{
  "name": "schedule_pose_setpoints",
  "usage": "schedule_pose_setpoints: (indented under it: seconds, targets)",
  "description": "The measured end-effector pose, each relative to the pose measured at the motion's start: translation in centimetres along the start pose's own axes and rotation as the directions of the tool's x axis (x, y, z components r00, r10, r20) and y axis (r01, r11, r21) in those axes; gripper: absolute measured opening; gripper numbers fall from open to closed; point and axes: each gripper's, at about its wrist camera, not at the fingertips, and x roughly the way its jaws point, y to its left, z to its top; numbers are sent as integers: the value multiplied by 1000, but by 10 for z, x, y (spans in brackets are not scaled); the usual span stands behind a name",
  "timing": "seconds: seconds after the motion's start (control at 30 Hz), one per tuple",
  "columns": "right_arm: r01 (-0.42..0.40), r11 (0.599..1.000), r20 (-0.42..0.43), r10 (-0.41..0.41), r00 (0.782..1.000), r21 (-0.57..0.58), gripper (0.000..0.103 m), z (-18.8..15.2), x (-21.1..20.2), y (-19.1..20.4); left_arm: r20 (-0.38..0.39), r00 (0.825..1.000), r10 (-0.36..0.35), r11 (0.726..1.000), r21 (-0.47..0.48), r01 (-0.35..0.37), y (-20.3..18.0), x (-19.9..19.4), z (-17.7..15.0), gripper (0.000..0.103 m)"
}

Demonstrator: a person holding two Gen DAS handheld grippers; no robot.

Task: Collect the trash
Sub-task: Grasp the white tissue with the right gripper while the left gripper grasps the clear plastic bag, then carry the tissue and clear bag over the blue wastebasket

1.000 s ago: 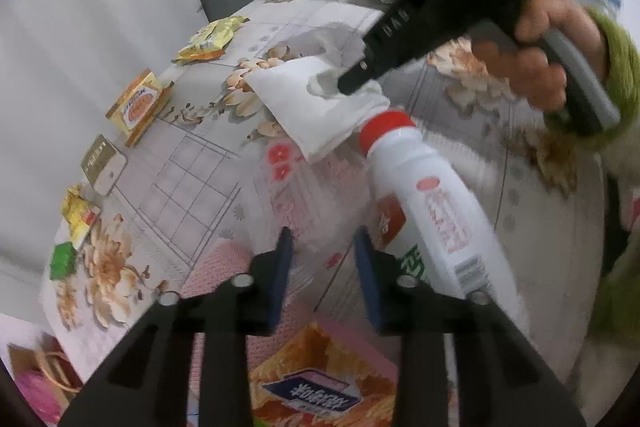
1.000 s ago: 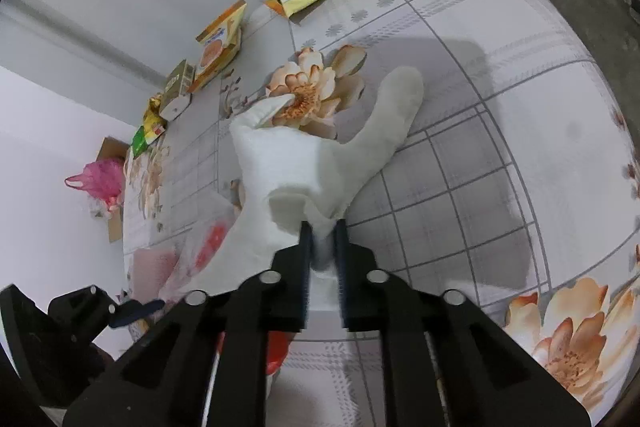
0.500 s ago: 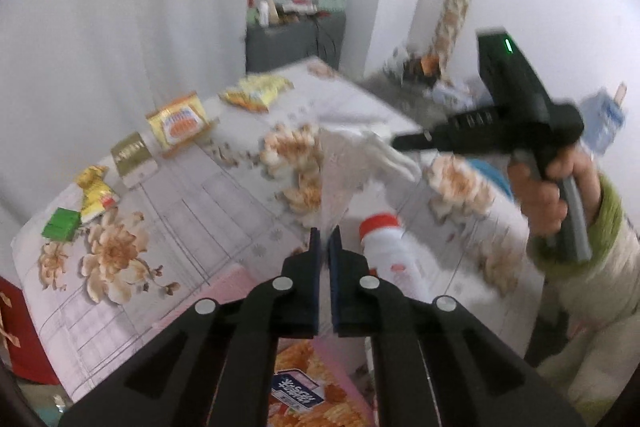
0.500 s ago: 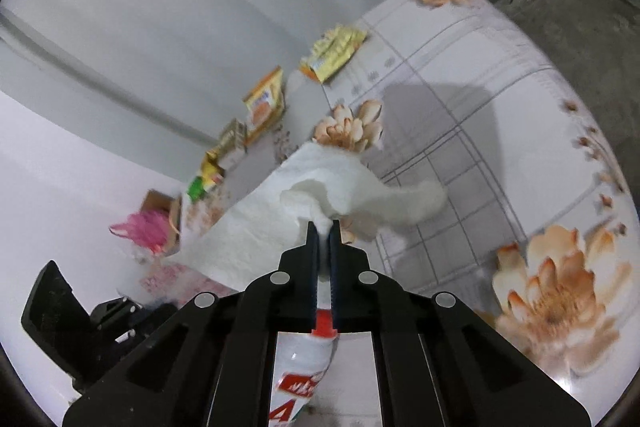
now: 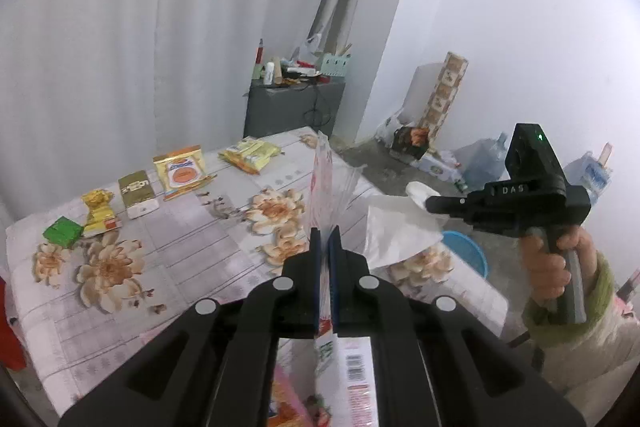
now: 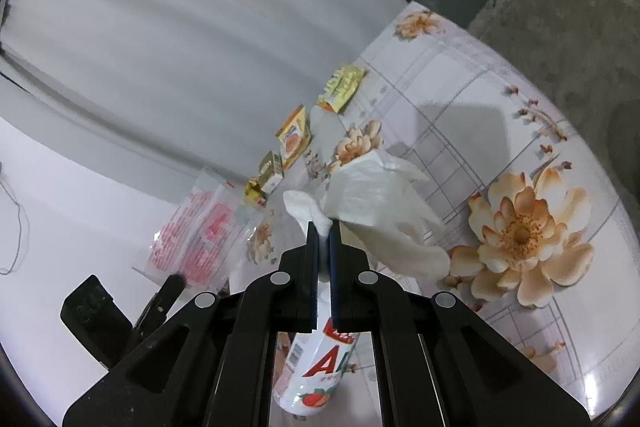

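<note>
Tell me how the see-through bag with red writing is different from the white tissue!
The plastic bag is clear with red print; the tissue is plain white and opaque. The bag stands flat and stiff from the left gripper; the tissue droops crumpled from the right gripper. Both are pinched and off the table.

The left wrist camera sits just behind the left gripper [image 5: 325, 237], above the floral tablecloth [image 5: 172, 267], angled down across it toward the curtain, the grey cabinet [image 5: 288, 107] and the room corner. The right wrist camera rides behind the right gripper [image 6: 324, 231], tilted, looking down along the same table toward the curtain. Both views share the snack packets [image 5: 182, 173], the white tissue [image 6: 380, 195], the clear printed bag [image 6: 200, 227] and each other's gripper.
</note>
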Motion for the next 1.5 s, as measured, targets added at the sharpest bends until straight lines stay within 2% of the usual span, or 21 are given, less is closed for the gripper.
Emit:
schedule_pose_setpoints:
  seconds: [0.5,0.77,1.07,1.5]
  targets:
    - [5,1000,9,-5,1000,-18,3,-14,-16,8,26,999,-24,1000,-13,25,-9,-1,0,3]
    - [52,999,88,-50,995,-16,3,-13,-56,-3,26,993,-114,993,23,113,-47,9,11,3]
    - [132,988,218,-147,965,83,3,-14,-121,-41,-44,965,-257,963,66,260,-106,51,38,3]
    - [169,976,295,-204,933,140,3,-23,-157,-52,-80,946,-313,941,111,321,-152,79,50,3]
